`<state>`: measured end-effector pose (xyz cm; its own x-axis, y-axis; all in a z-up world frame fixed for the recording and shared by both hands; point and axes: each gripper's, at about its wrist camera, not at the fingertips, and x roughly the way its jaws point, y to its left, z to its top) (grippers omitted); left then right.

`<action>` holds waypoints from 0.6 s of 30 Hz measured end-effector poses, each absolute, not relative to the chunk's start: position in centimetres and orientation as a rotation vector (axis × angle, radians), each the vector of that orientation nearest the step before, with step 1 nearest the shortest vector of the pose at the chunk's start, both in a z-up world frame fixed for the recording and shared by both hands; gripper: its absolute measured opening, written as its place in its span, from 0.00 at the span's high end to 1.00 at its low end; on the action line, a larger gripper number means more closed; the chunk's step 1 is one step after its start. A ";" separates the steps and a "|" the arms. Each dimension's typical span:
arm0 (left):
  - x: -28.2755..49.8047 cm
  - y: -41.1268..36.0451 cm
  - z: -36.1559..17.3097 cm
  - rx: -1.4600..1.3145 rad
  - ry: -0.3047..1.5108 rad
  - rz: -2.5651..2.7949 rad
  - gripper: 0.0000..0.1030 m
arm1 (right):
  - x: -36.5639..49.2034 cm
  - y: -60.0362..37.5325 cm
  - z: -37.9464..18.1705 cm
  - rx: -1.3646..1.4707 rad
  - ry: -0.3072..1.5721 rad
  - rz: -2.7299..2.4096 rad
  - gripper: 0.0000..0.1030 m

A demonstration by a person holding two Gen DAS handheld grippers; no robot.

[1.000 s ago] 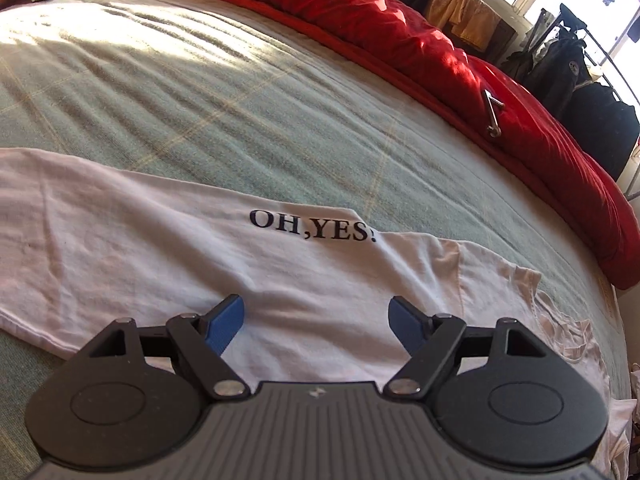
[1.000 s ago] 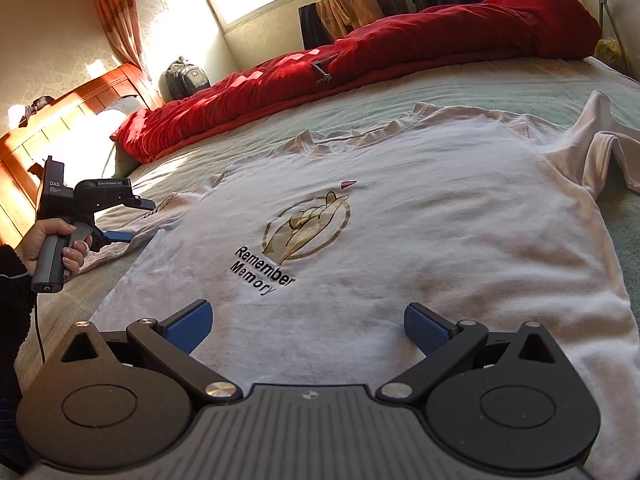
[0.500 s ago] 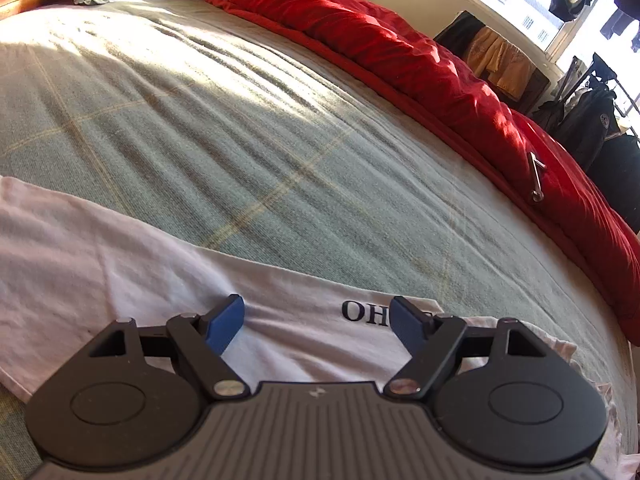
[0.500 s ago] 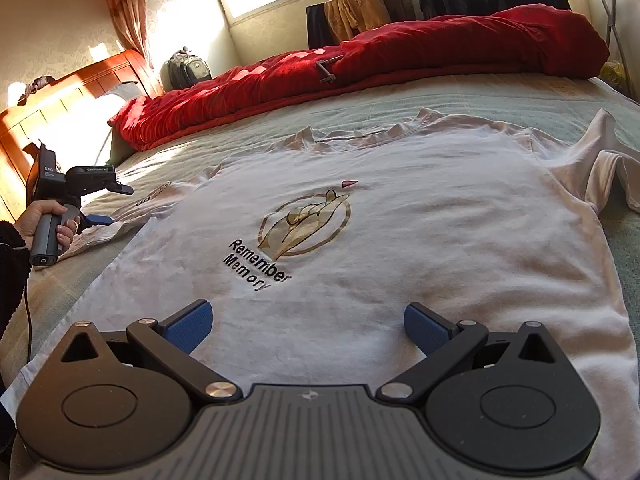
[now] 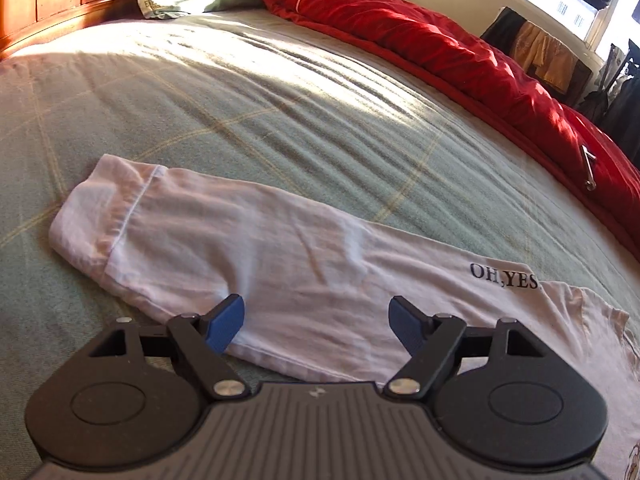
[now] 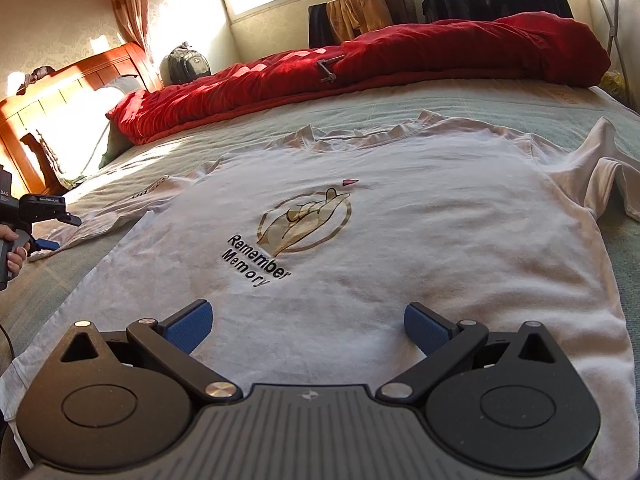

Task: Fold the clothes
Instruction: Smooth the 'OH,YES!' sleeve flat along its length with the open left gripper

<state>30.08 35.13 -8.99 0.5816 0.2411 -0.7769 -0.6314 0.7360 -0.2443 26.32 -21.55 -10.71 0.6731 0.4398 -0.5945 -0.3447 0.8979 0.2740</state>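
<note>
Left gripper (image 5: 316,322): jaws spread wide, nothing between them, hovering just above the long sleeve (image 5: 224,248) of the white T-shirt (image 6: 400,248). Right gripper (image 6: 306,330): also released, empty, poised over the shirt's lower front. Shirt lies flat, print side up, on the green checked bedspread (image 5: 280,120); the far sleeve is bunched. Red duvet (image 6: 400,60) is heaped along the far edge, wooden headboard (image 6: 48,112) at the left, window behind. A hand (image 6: 12,246) grips the left gripper's handle, tilted down.

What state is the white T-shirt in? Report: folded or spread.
Spread. The white T-shirt lies flat on the bed, print up, sleeve stretched out.
</note>
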 end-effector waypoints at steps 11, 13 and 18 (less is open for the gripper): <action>29.9 34.8 -5.4 -0.493 0.744 0.522 0.23 | 26.3 -21.3 -10.8 0.131 0.705 0.438 0.00; 30.4 34.8 -6.5 -0.496 0.756 0.533 0.23 | 26.3 -21.3 -10.8 0.125 0.705 0.438 0.00; 30.6 35.6 -9.0 -0.507 0.776 0.572 0.23 | 26.3 -21.4 -10.9 0.133 0.704 0.443 0.00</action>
